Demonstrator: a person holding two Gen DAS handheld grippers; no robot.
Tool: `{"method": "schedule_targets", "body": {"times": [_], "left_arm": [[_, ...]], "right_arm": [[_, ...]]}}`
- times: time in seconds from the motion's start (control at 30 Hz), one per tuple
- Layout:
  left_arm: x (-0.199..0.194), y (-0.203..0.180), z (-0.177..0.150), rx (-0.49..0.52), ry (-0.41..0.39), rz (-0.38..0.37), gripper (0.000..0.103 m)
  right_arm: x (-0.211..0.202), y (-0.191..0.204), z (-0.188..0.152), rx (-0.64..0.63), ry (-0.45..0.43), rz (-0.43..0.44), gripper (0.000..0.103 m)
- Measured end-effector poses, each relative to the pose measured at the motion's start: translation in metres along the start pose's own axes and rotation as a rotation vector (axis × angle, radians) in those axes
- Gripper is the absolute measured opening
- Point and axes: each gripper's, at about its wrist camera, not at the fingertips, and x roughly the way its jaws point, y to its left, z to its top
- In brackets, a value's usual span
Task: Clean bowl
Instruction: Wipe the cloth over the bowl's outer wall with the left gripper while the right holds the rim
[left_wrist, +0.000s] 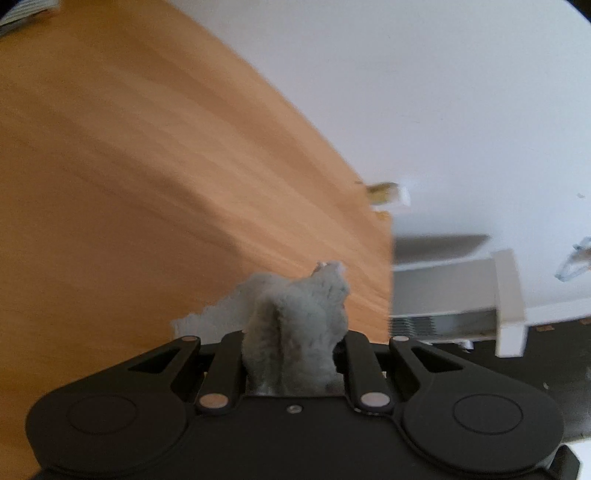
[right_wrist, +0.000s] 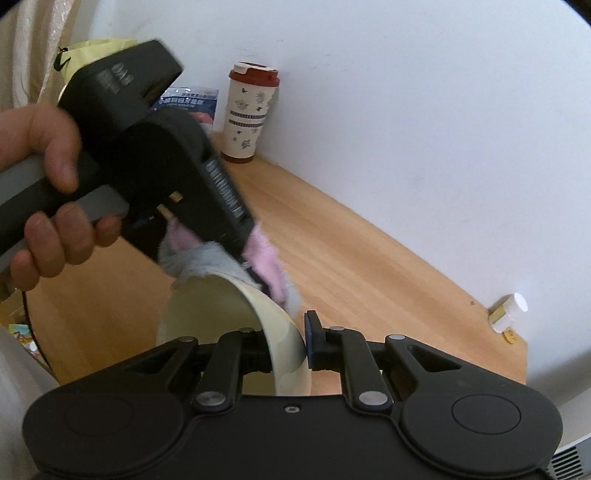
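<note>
In the right wrist view my right gripper (right_wrist: 286, 347) is shut on the rim of a cream bowl (right_wrist: 207, 310), which is tilted on its side above the wooden table (right_wrist: 369, 266). A hand (right_wrist: 51, 173) holds my left gripper (right_wrist: 221, 258) just beyond the bowl. It is shut on a fluffy grey and pink cloth (right_wrist: 266, 258) that lies against the bowl's far rim. In the left wrist view the left gripper (left_wrist: 295, 332) clamps the grey cloth (left_wrist: 295, 317), which hides its fingertips. The bowl does not show there.
A cream cup with a red lid (right_wrist: 251, 110) stands by the white wall at the table's far end, next to a blue packet (right_wrist: 192, 101). A small white bottle (right_wrist: 508, 310) lies near the table's right edge. A white radiator (left_wrist: 454, 288) sits beyond the table corner.
</note>
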Motion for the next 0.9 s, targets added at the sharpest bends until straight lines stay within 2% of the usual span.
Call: {"method": "schedule_targets", "body": {"times": [0.07, 0.23, 0.37, 0.6, 0.73, 0.9], "left_arm": [[-0.001, -0.007, -0.002, 0.019, 0.003, 0.001, 0.014], [-0.004, -0.004, -0.005, 0.022, 0.004, 0.001, 0.014], [0.005, 0.004, -0.007, 0.034, 0.018, 0.041, 0.014], [0.008, 0.038, -0.005, -0.076, 0.055, 0.090, 0.015], [0.004, 0.049, -0.009, -0.099, 0.050, 0.064, 0.015], [-0.003, 0.043, -0.011, -0.099, 0.025, 0.015, 0.014]], "right_arm": [[0.000, 0.017, 0.015, -0.013, 0.000, 0.008, 0.016], [0.000, 0.018, 0.017, -0.030, -0.005, 0.015, 0.016], [0.001, 0.017, 0.014, -0.017, 0.005, 0.022, 0.017], [0.000, 0.013, 0.012, 0.006, 0.005, 0.026, 0.017], [-0.001, 0.012, 0.011, 0.032, -0.004, 0.024, 0.018], [-0.002, 0.010, 0.007, 0.060, 0.001, 0.036, 0.018]]}}
